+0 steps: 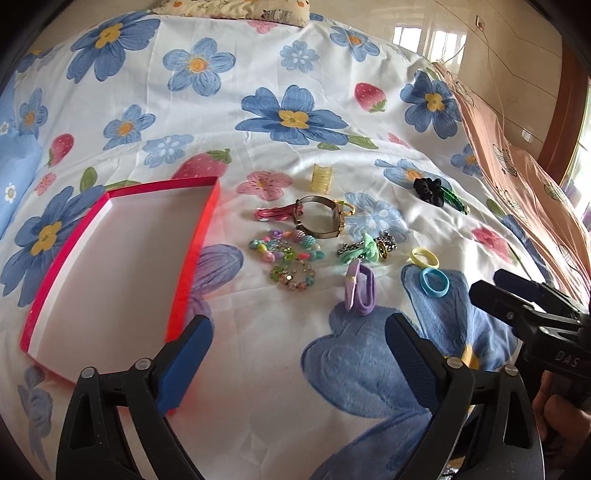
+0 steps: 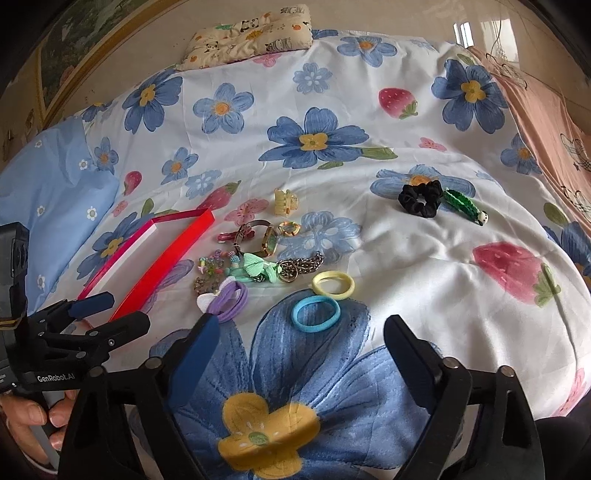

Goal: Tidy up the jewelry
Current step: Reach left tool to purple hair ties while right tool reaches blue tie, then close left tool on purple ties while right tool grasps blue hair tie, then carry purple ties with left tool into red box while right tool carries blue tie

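A red box with a white inside (image 1: 110,266) lies open on the flowered bedsheet, also in the right wrist view (image 2: 162,254). Right of it lie a gold watch (image 1: 319,219), bead bracelets (image 1: 288,258), a purple hair tie (image 1: 360,290), a mint bow with chain (image 1: 365,249), a yellow ring (image 1: 424,257) and a blue ring (image 1: 434,282). My left gripper (image 1: 299,339) is open and empty, near the box's front corner. My right gripper (image 2: 301,343) is open and empty, just short of the blue ring (image 2: 316,313) and yellow ring (image 2: 333,284).
A yellow claw clip (image 1: 321,178), a black scrunchie (image 2: 421,198) and a green clip (image 2: 463,205) lie farther back. A patterned pillow (image 2: 251,35) is at the head of the bed, a blue pillow (image 2: 48,199) on the left, a pink blanket (image 1: 517,177) on the right.
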A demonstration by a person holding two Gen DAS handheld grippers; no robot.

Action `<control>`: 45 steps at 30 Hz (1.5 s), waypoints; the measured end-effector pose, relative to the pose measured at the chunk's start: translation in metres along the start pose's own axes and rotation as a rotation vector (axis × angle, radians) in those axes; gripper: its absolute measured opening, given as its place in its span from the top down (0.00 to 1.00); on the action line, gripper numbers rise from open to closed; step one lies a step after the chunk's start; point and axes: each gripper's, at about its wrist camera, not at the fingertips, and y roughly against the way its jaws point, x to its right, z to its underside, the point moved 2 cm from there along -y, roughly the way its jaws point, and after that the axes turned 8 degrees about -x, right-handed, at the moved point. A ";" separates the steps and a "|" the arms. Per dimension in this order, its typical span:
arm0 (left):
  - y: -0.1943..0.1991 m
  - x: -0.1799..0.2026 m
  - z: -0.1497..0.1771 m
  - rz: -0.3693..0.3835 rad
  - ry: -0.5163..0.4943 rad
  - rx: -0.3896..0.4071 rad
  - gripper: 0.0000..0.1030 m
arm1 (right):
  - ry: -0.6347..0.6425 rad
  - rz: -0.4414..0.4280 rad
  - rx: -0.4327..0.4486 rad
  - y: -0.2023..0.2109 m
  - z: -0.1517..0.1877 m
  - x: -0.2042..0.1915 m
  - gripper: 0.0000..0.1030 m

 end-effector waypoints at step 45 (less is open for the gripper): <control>-0.036 -0.010 -0.024 0.169 0.017 -0.082 0.88 | 0.033 -0.093 -0.053 -0.031 -0.021 -0.021 0.98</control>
